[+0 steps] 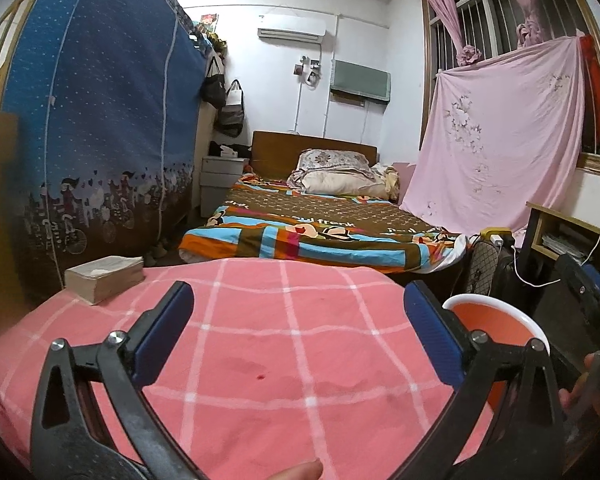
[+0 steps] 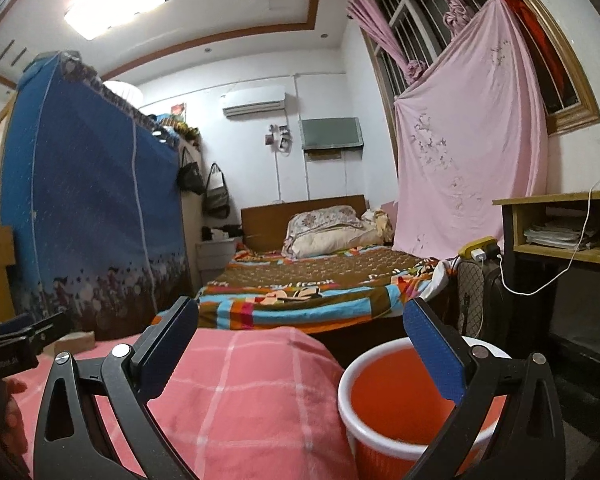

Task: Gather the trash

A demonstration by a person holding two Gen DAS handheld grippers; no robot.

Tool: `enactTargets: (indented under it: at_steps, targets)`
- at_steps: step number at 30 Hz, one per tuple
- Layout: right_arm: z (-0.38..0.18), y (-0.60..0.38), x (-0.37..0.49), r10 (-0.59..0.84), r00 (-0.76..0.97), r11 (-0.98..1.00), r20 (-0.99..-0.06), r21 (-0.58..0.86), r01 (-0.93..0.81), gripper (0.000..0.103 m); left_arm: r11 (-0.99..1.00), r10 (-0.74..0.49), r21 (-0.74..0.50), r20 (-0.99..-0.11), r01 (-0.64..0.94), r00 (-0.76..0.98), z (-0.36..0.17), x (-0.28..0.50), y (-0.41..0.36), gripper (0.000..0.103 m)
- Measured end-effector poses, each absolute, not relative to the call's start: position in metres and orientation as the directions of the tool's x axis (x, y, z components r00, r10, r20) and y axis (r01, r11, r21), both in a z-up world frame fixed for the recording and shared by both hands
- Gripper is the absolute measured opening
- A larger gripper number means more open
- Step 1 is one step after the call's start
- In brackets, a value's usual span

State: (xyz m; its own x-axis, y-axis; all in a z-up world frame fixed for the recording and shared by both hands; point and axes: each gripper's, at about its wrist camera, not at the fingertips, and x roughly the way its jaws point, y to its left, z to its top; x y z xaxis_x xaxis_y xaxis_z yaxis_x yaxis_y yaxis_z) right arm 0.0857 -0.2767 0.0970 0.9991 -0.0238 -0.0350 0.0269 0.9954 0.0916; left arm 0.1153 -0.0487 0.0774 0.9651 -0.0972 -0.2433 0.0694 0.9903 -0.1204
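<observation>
Both claws stand spread and empty: the left claw over the pink checked cloth, the right claw at the orange bin beside it. No trash is visible on the cloth. Locate a piece first, then approach low with the pads straddling it before closing.

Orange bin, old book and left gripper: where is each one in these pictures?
orange bin (image 2: 396,400), right wrist view, on its inner wall.
old book (image 1: 104,278), left wrist view, on its top cover.
left gripper (image 1: 298,334), left wrist view, midway between its open fingertips.
</observation>
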Motion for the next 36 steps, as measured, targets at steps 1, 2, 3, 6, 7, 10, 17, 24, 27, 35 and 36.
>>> enactTargets:
  at_steps: [1,2,3,6,7,10,17,24,27,35,36]
  targets:
    - [0.097,-0.273,0.081,-0.024,0.999,0.996,-0.037,0.084,0.027,0.103,0.991,-0.095,-0.118,-0.243,0.068,0.965,0.076,0.111,-0.046,0.092]
    - [0.096,-0.271,0.078,-0.023,0.999,0.996,-0.038,0.080,0.026,0.103,0.991,-0.095,-0.117,-0.243,0.068,0.965,0.075,0.108,-0.044,0.092]
    - [0.095,-0.269,0.075,-0.020,0.999,0.997,-0.040,0.078,0.024,0.103,0.991,-0.095,-0.118,-0.244,0.067,0.965,0.074,0.104,-0.041,0.092]
    - [0.094,-0.261,0.065,-0.012,0.999,0.997,-0.049,0.072,0.015,0.103,0.991,-0.094,-0.119,-0.246,0.066,0.965,0.070,0.095,-0.037,0.092]
    - [0.094,-0.257,0.062,-0.009,0.999,0.998,-0.051,0.069,0.012,0.103,0.991,-0.093,-0.119,-0.247,0.065,0.965,0.069,0.092,-0.034,0.092]
    - [0.093,-0.249,0.053,0.003,0.999,0.999,-0.055,0.053,0.000,0.103,0.991,-0.087,-0.116,-0.249,0.059,0.965,0.065,0.083,-0.027,0.092]
    - [0.087,-0.231,0.033,0.011,0.999,0.999,-0.050,0.036,-0.009,0.103,0.994,-0.067,-0.104,-0.254,0.042,0.965,0.054,0.062,-0.014,0.092]
    - [0.076,-0.220,0.016,0.017,0.998,0.999,-0.060,0.034,-0.015,0.103,0.995,-0.053,-0.091,-0.263,0.031,0.963,0.045,0.047,-0.005,0.092]
    - [0.071,-0.216,0.011,0.010,0.998,1.000,-0.062,0.020,-0.009,0.103,0.996,-0.052,-0.090,-0.264,0.029,0.963,0.042,0.043,-0.002,0.092]
    - [0.061,-0.212,0.007,0.001,0.997,1.000,-0.077,0.014,0.000,0.103,0.997,-0.048,-0.075,-0.260,0.029,0.964,0.038,0.038,-0.001,0.092]
    - [0.060,-0.212,0.007,0.000,0.997,1.000,-0.078,0.014,0.001,0.103,0.997,-0.047,-0.073,-0.260,0.029,0.965,0.038,0.038,0.000,0.092]
